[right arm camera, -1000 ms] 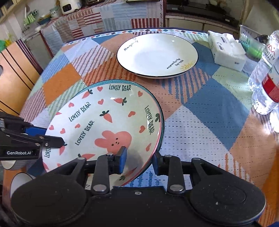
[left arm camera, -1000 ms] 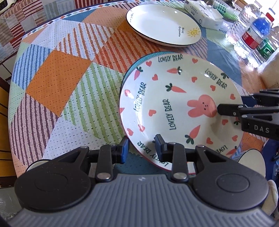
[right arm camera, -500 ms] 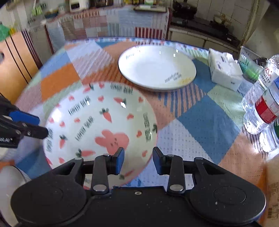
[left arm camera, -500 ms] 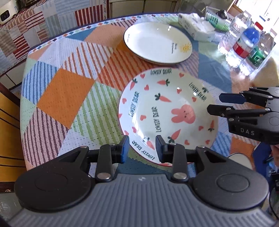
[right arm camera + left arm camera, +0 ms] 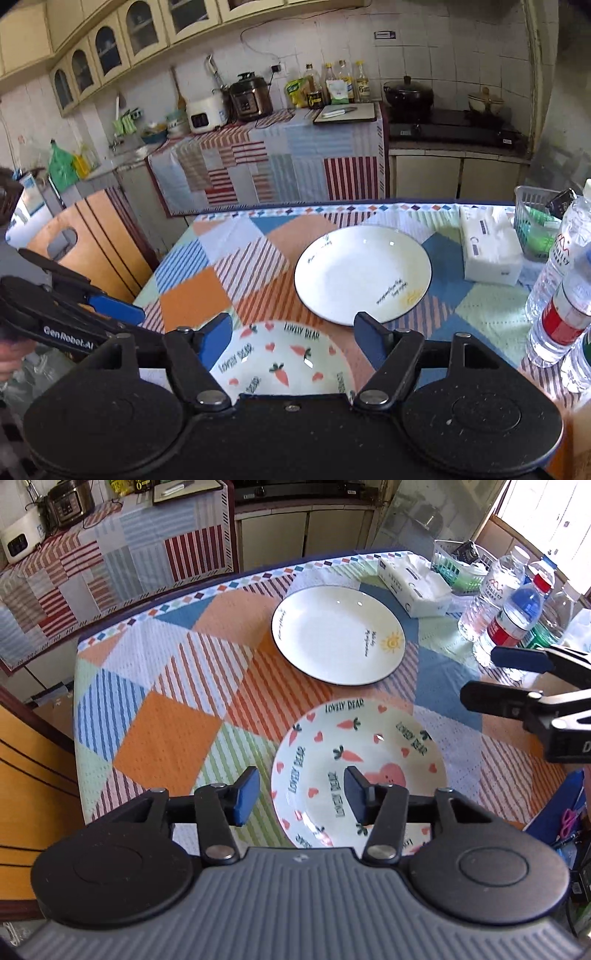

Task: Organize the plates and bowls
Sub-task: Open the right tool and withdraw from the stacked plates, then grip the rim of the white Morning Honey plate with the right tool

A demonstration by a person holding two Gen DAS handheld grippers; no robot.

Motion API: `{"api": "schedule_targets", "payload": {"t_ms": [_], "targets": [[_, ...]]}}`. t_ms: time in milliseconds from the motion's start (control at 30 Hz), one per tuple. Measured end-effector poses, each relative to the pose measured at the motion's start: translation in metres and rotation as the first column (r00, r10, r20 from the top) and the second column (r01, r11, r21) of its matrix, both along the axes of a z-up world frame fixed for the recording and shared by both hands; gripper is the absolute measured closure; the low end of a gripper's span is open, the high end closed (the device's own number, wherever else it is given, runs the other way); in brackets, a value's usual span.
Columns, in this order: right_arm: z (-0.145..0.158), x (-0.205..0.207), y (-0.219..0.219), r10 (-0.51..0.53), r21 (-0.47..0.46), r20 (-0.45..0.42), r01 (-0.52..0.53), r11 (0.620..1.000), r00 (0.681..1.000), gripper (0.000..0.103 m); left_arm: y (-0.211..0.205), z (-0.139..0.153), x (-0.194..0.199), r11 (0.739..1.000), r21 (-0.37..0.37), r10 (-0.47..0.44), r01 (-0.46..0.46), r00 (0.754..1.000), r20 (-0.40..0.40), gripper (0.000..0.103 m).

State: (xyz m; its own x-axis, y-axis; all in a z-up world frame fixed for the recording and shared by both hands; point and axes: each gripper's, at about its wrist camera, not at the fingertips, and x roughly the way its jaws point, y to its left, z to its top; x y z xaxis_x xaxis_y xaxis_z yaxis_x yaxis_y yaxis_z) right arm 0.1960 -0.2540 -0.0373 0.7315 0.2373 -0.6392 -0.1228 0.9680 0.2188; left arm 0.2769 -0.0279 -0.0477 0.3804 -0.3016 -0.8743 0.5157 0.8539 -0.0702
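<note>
The bear plate point(image 5: 369, 753), white with pink rabbit, carrots and hearts, lies flat on the patchwork tablecloth point(image 5: 162, 734) near the front edge. A plain white plate point(image 5: 338, 635) with a small sun sits just beyond it, apart from it. My left gripper point(image 5: 301, 794) hovers above the bear plate's near-left rim; its jaws are opening and its pads touch nothing. My right gripper point(image 5: 293, 332) hangs above the bear plate point(image 5: 284, 362), jaws opening wide, nothing gripped. The right gripper point(image 5: 495, 679) shows at the right of the left wrist view, the left gripper point(image 5: 129, 321) at the left of the right wrist view.
A tissue pack point(image 5: 487, 247), a green basket point(image 5: 535, 221) and several water bottles point(image 5: 561, 310) crowd the table's right side beyond the white plate point(image 5: 364, 275). A wooden chair point(image 5: 92, 236) stands at the left. A kitchen counter runs behind.
Both grippers let go of the bear plate's rim, widened their jaws and rose. The plate now lies flat on the cloth. The right gripper tilted up toward the kitchen.
</note>
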Motion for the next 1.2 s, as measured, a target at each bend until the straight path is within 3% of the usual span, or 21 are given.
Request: {"api": "schedule_targets", "payload": {"t_ms": [33,200,400,600,833,1000,1200], "targets": [[0.000,0.006,-0.003,-0.010,0.005,0.001,0.010,1.000,1.000,0.011,-0.002,0.000,0.005,1.000,-0.001,0.005,-0.005,1.000,0.005,0.050],[-0.007,0.046,-0.028,-0.065,0.029,-0.046,0.066,0.997,0.997,0.011,-0.010,-0.003,0.032,0.999,-0.029,0.039,-0.038,0.999,0.024,0.040],[-0.028,0.078,-0.066,-0.171,0.145,-0.142,0.192,0.971,0.975,0.011,-0.021,-0.019,0.070,0.990,-0.081,0.113,-0.112,0.993,0.016,0.030],[-0.065,0.098,-0.086,-0.236,0.206,-0.253,0.291,0.934,0.938,0.012,-0.031,-0.050,0.100,0.976,-0.096,0.196,-0.197,0.980,-0.021,0.029],[-0.096,0.121,-0.086,-0.262,0.198,-0.298,0.328,0.924,0.918,0.013,-0.044,-0.089,0.124,0.961,-0.117,0.237,-0.250,0.965,-0.110,0.029],[-0.118,0.125,-0.085,-0.300,0.191,-0.312,0.369,0.909,0.901,0.019,-0.048,-0.107,0.130,0.956,-0.121,0.252,-0.267,0.959,-0.126,0.029],[-0.132,0.124,-0.078,-0.297,0.191,-0.299,0.362,0.913,0.907,0.032,-0.049,-0.123,0.141,0.944,-0.126,0.285,-0.304,0.947,-0.149,0.031]]}}
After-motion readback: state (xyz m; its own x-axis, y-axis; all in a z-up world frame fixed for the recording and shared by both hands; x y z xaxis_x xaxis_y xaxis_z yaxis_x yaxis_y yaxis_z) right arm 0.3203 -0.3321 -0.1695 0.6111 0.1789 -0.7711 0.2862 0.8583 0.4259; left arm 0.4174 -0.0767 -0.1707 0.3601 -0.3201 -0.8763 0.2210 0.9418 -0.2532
